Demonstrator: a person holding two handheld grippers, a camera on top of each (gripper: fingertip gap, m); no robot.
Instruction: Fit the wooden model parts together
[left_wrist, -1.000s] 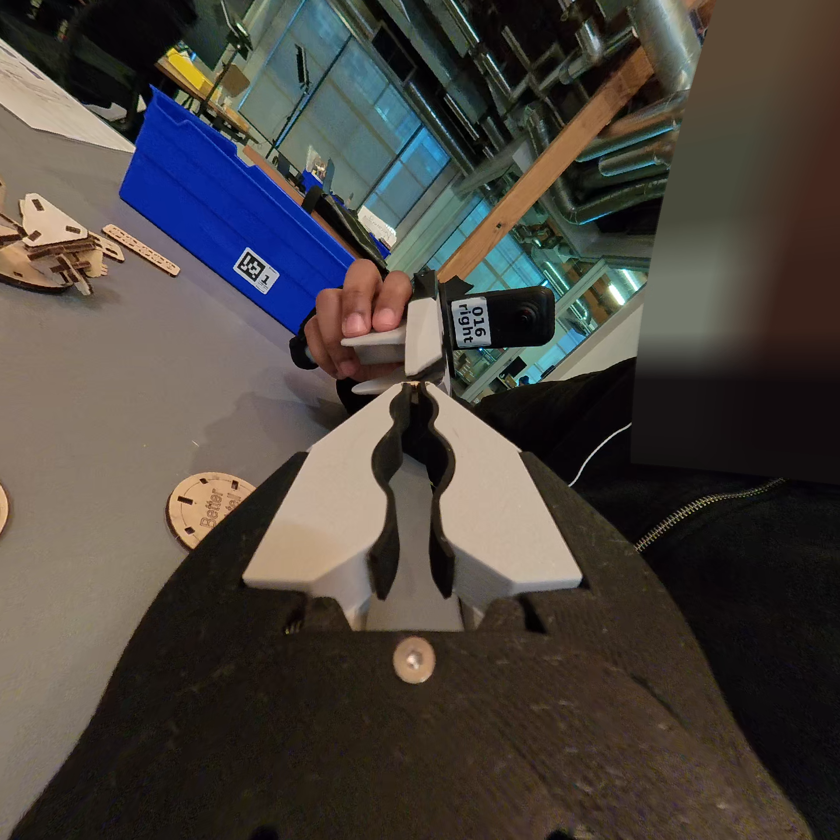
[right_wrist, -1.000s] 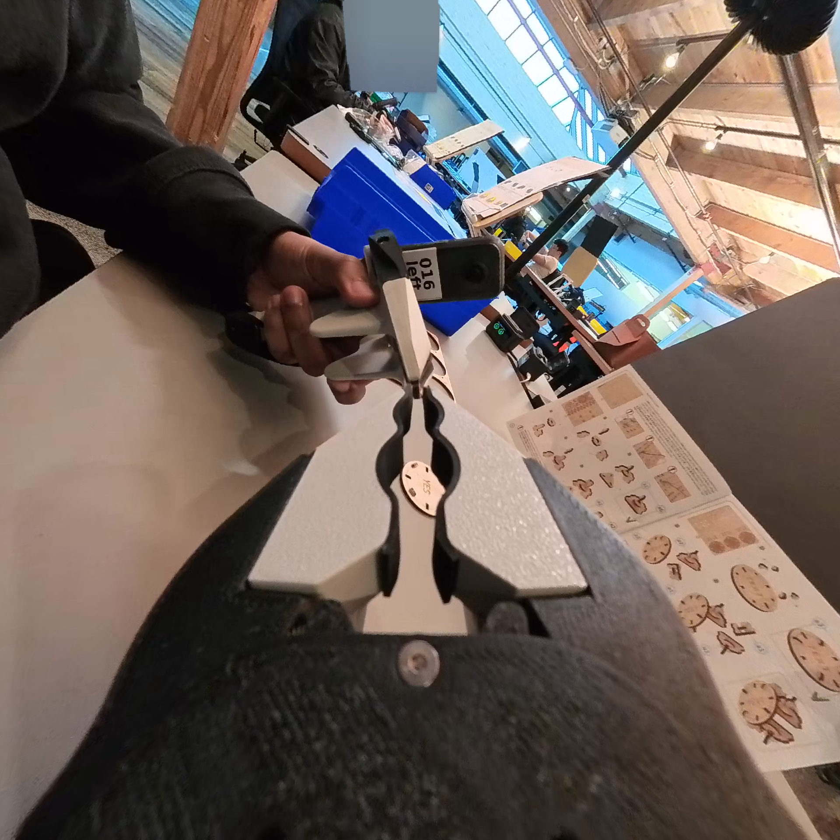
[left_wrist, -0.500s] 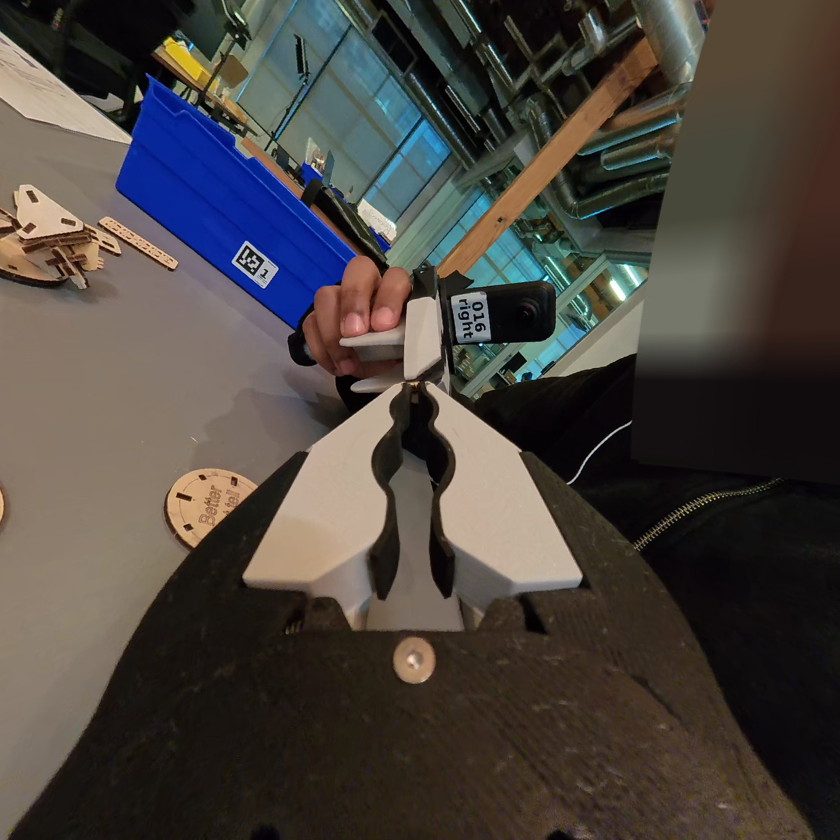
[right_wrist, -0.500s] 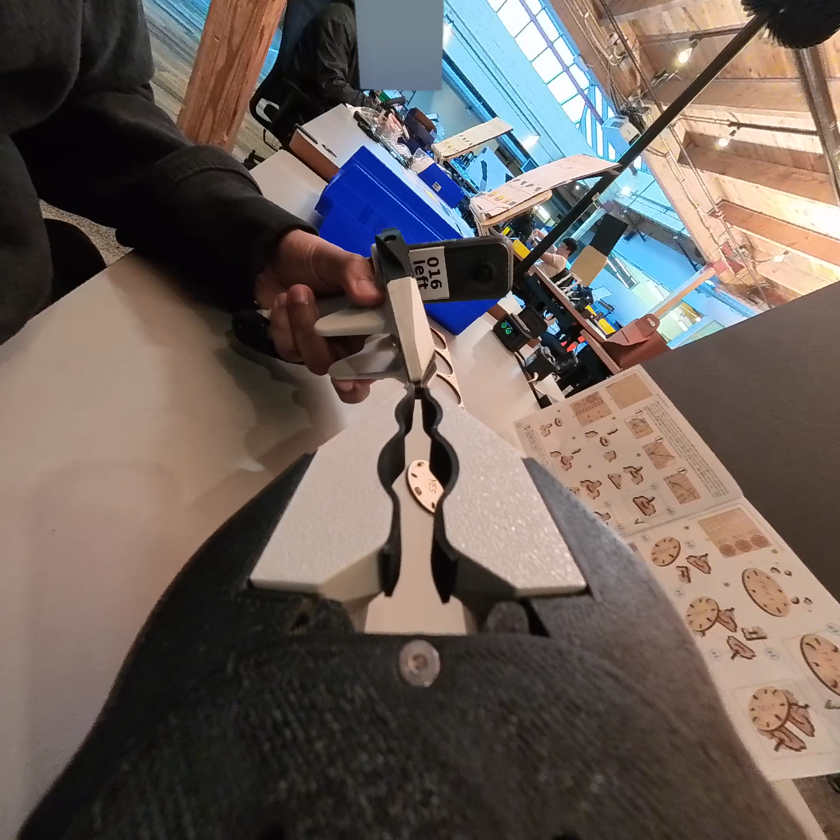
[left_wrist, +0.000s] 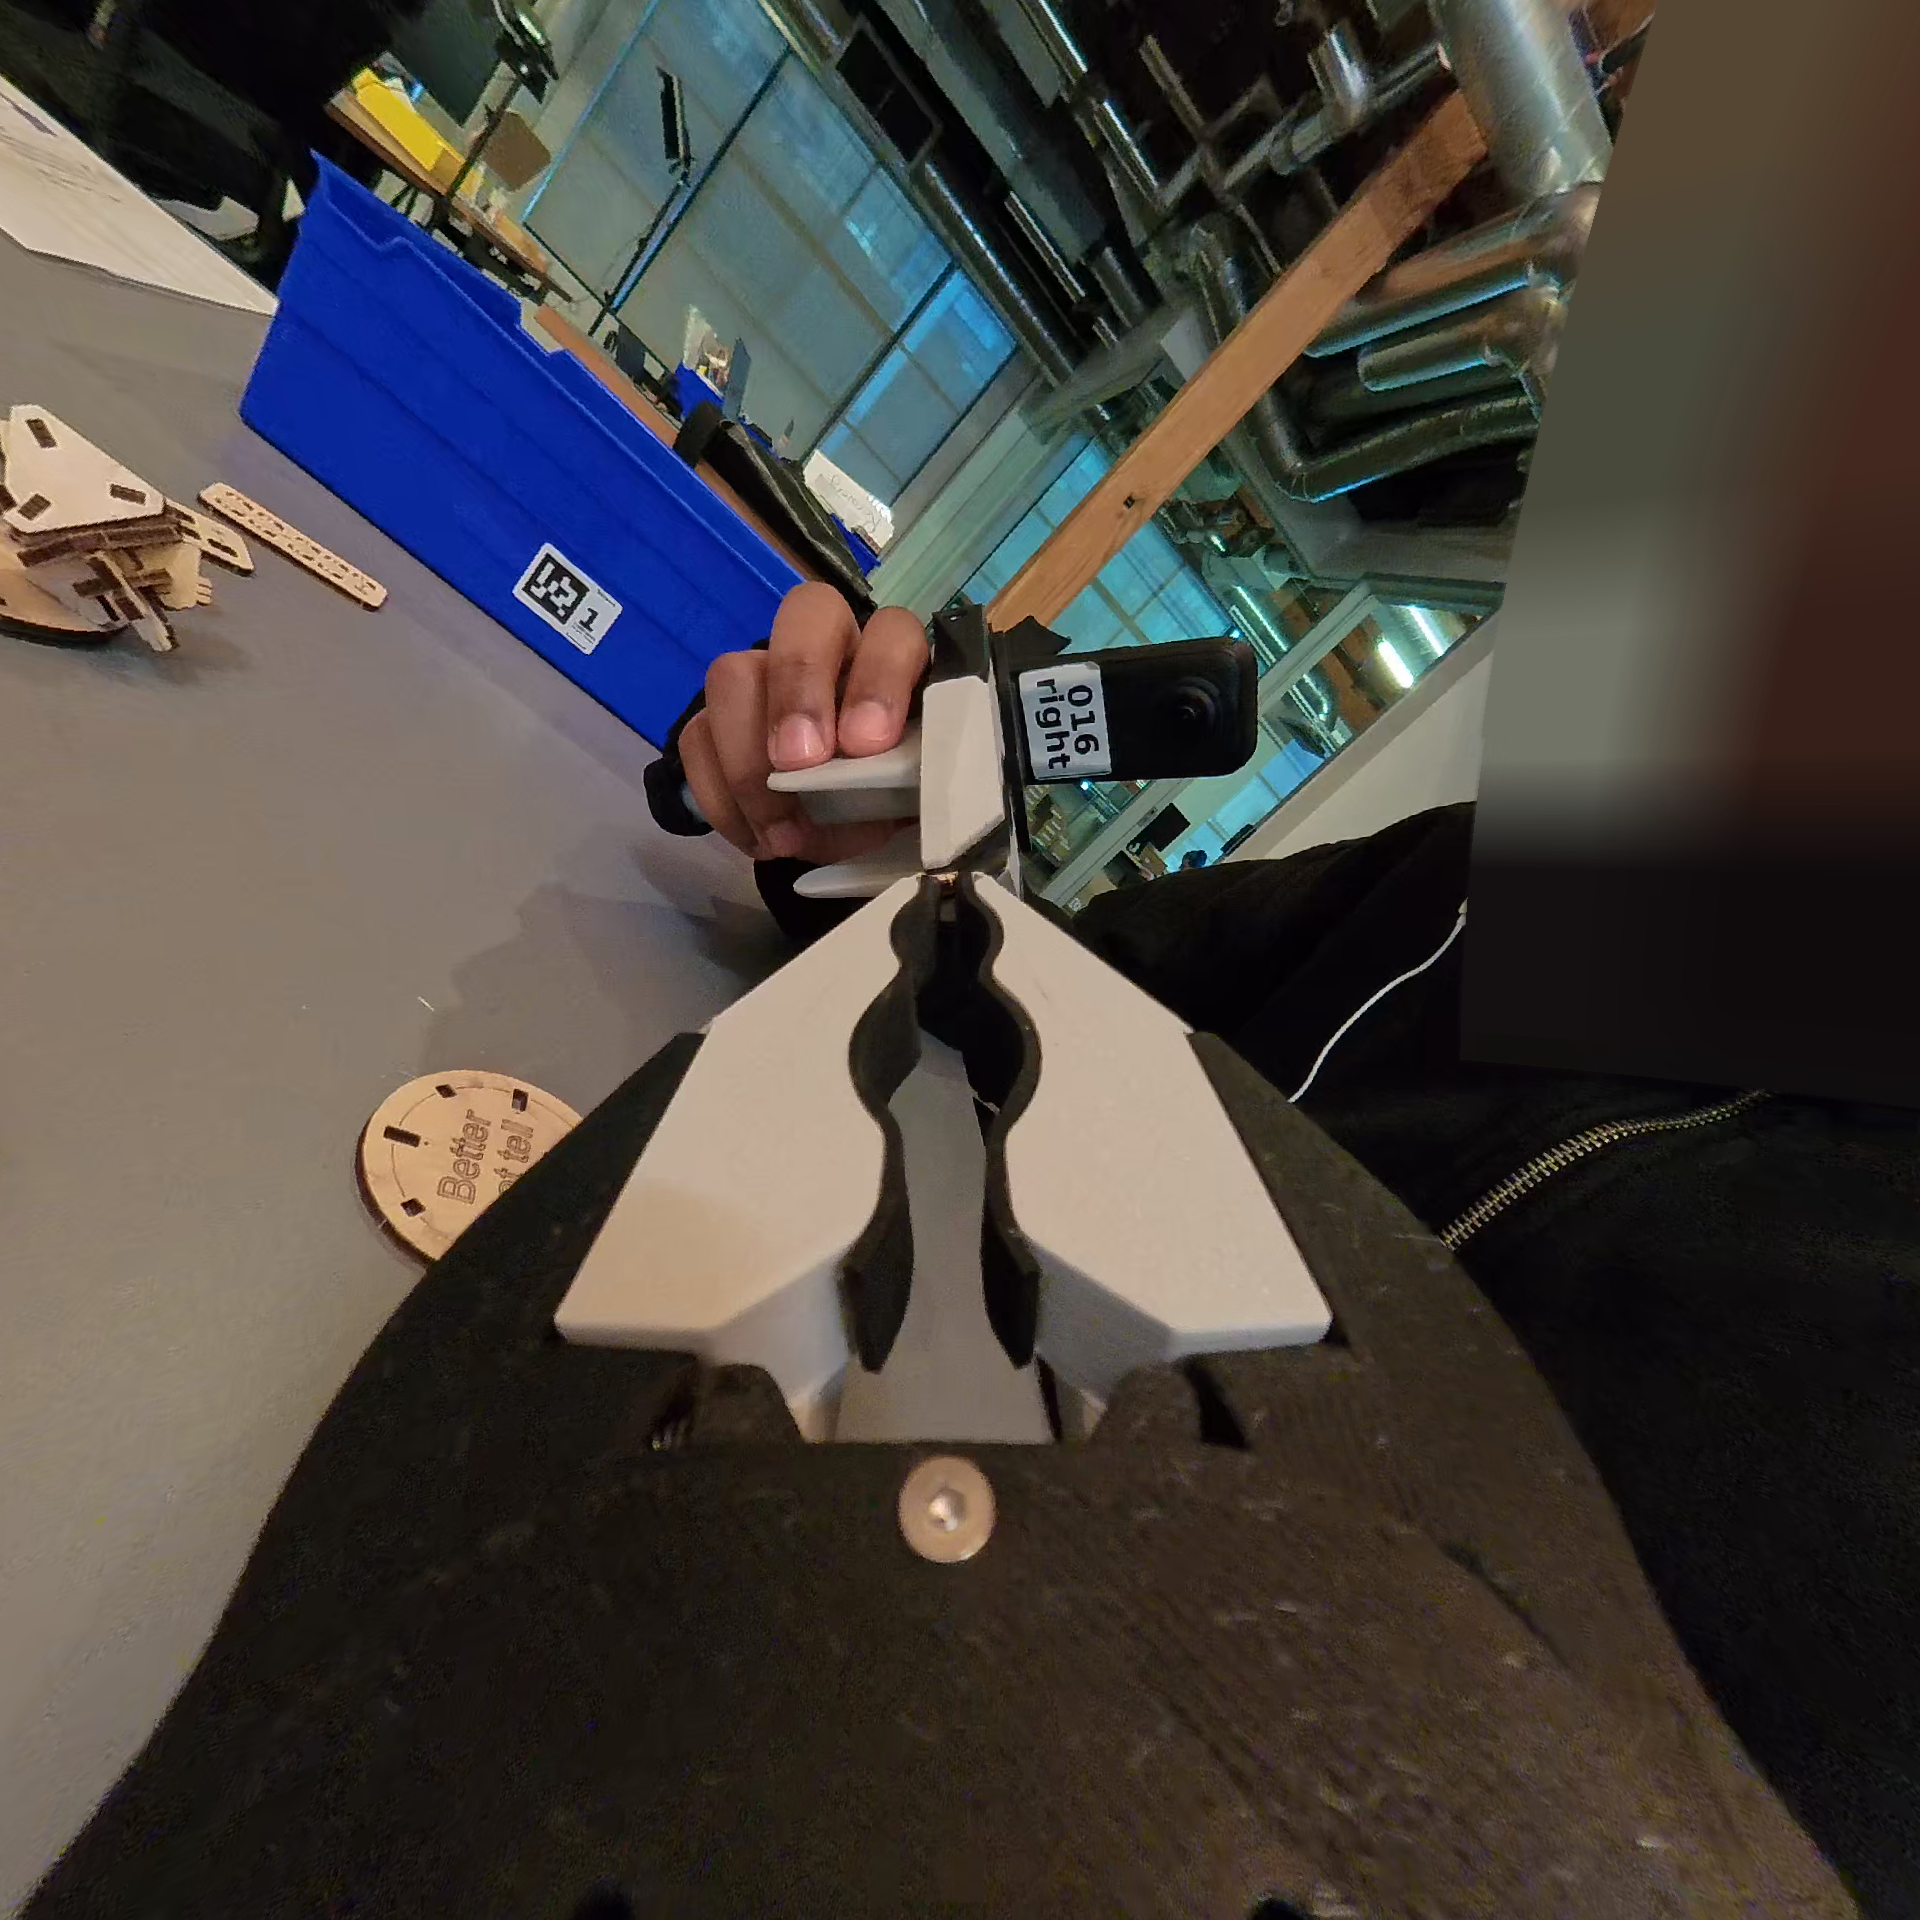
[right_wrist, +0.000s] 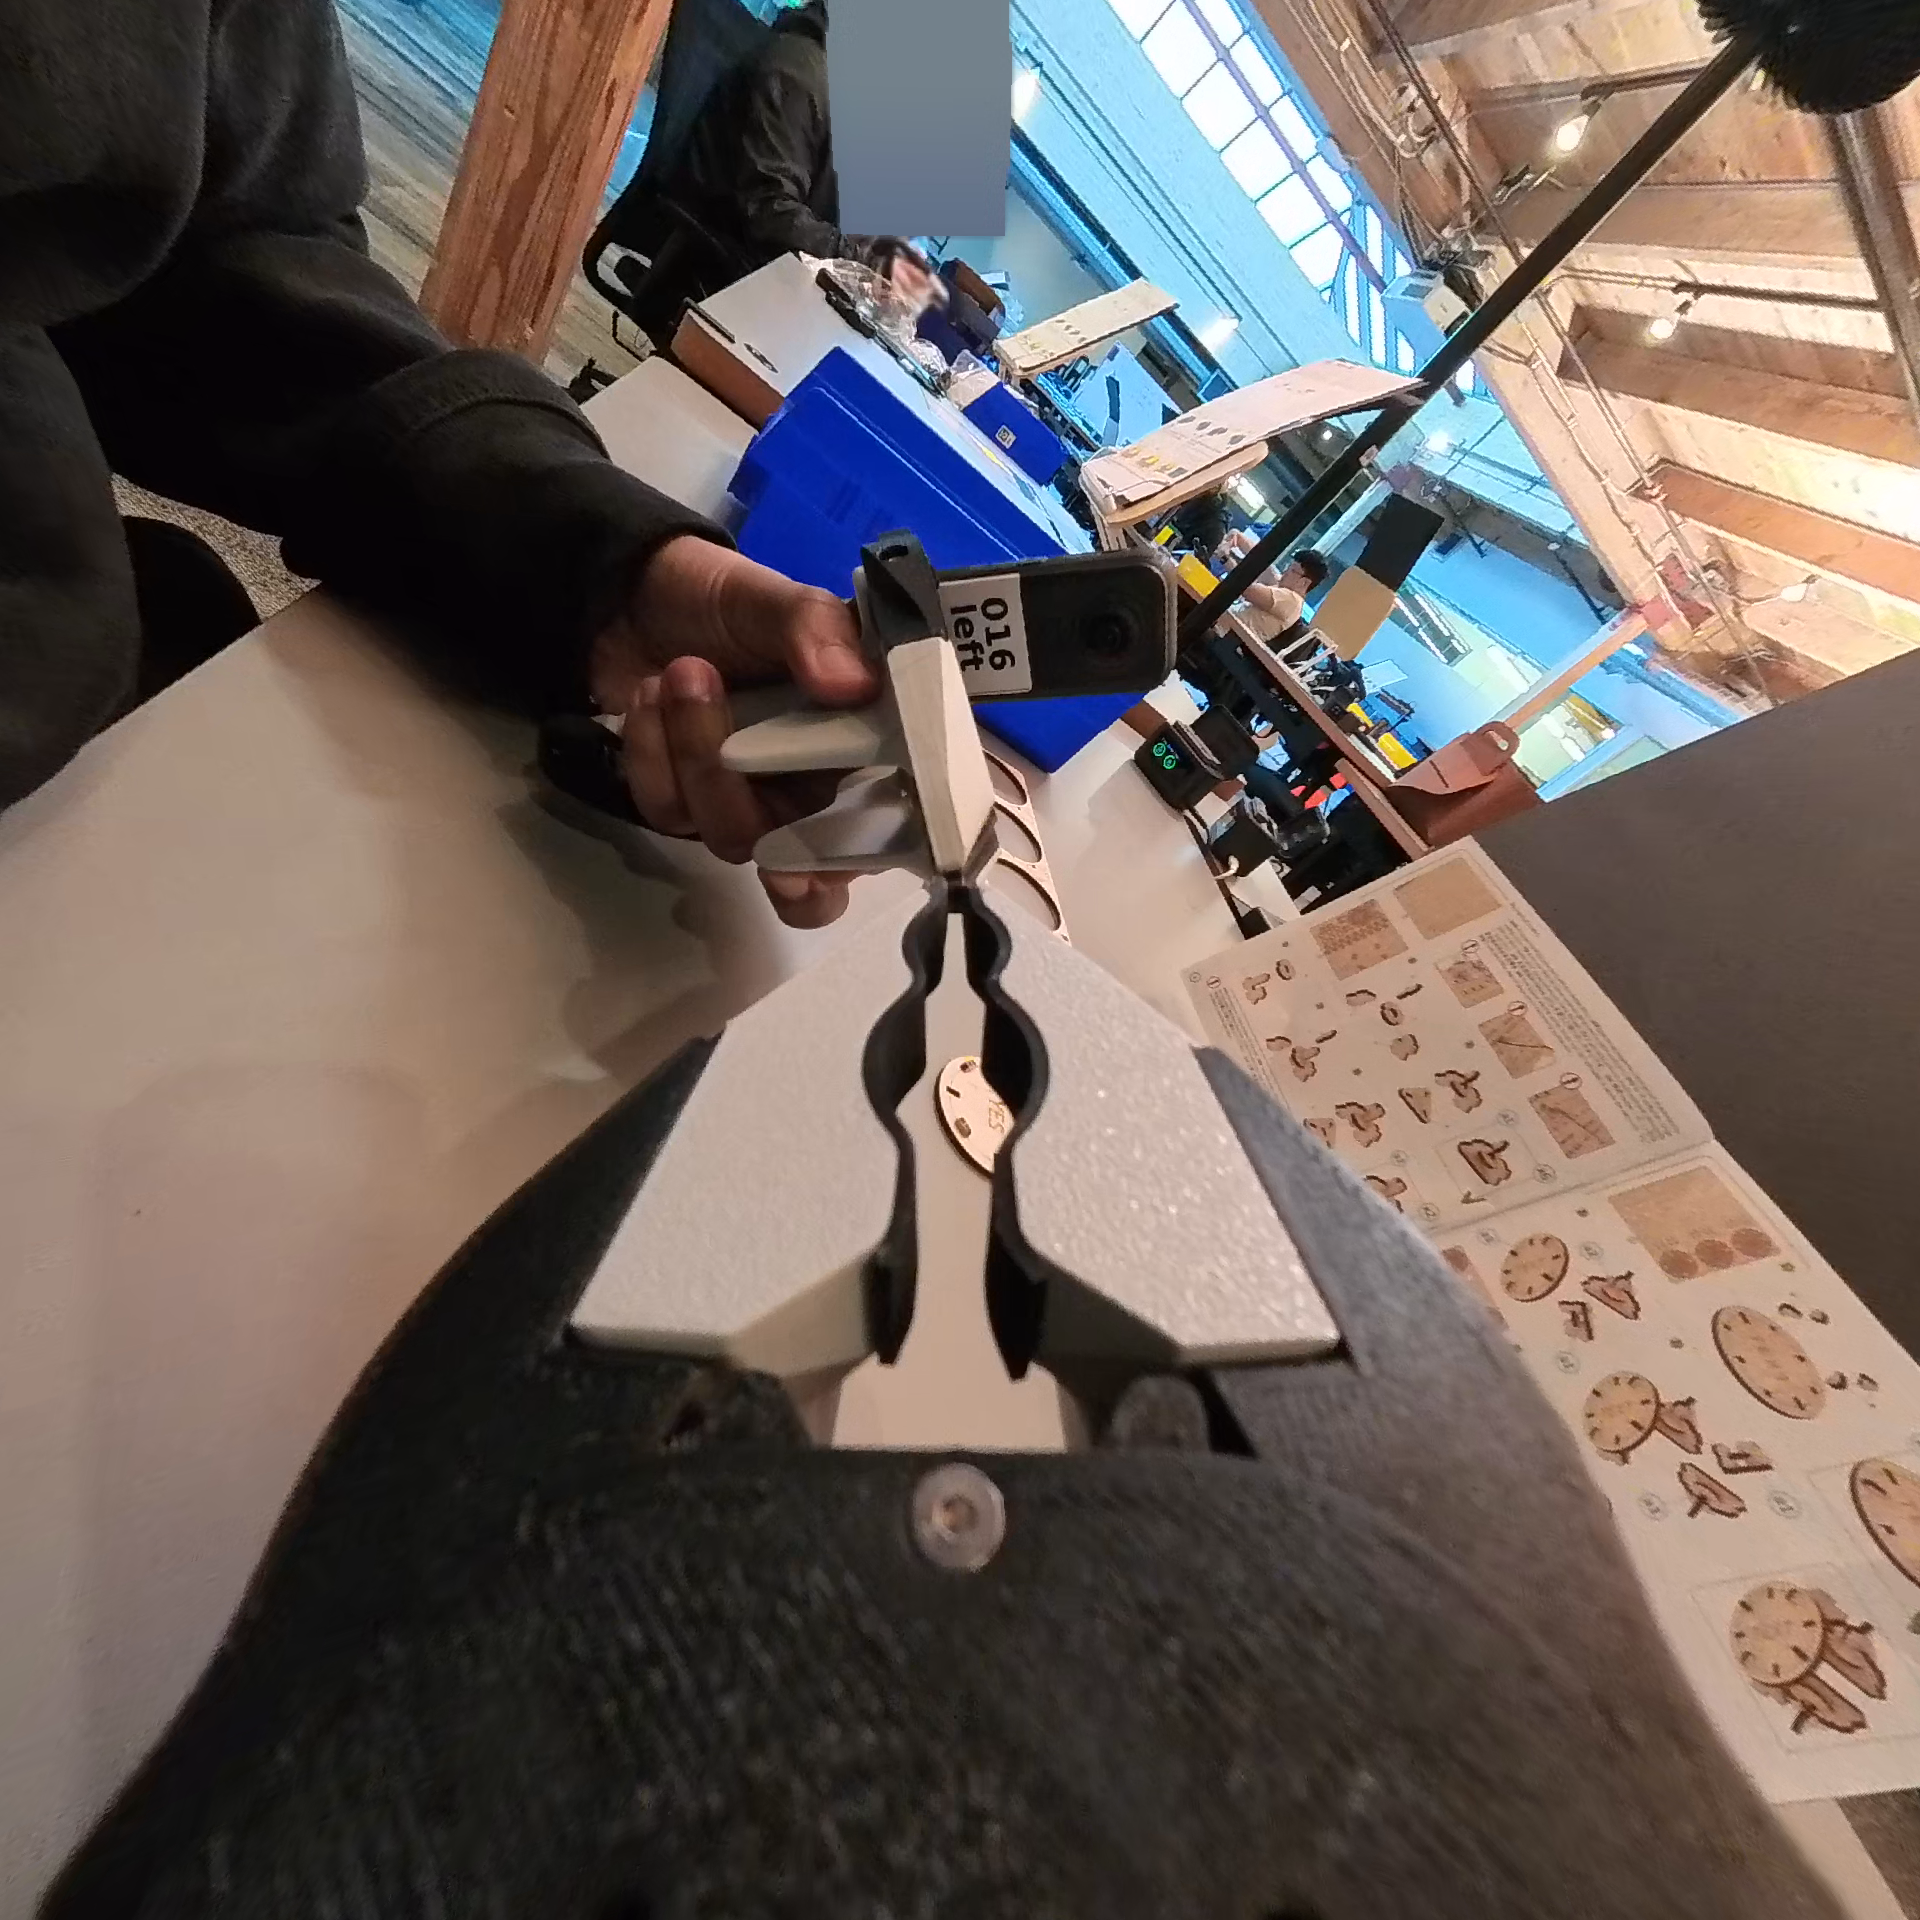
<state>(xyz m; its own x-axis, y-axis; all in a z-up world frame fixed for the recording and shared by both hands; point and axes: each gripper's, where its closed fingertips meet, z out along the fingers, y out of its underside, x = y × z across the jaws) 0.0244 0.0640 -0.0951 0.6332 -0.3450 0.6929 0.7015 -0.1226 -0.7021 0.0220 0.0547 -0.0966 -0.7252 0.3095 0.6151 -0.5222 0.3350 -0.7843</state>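
Observation:
My left gripper (left_wrist: 948, 883) is shut, and a small tan wooden piece (left_wrist: 947, 881) shows pinched at its fingertips. My right gripper (right_wrist: 951, 888) is shut as well. The two grippers meet tip to tip a little above the grey table (left_wrist: 208, 831). The right gripper (left_wrist: 961, 857) shows in the left wrist view, held by a hand (left_wrist: 800, 717). The left gripper (right_wrist: 956, 852) shows in the right wrist view. I cannot tell whether the right fingertips also pinch the piece. A round wooden disc (right_wrist: 971, 1117) lies on the table below the right fingers.
An engraved wooden disc (left_wrist: 447, 1164) lies left of my left gripper. A wooden assembly (left_wrist: 83, 551) and a slotted strip (left_wrist: 291, 545) lie far left. A blue bin (left_wrist: 468, 457) stands behind. An instruction sheet (right_wrist: 1507, 1143) and a wooden sheet with round cut-outs (right_wrist: 1023, 831) lie to the right. The grippers are tip to tip, or close to it.
Both grippers stay tip to tip and shut. The views have shifted only slightly.

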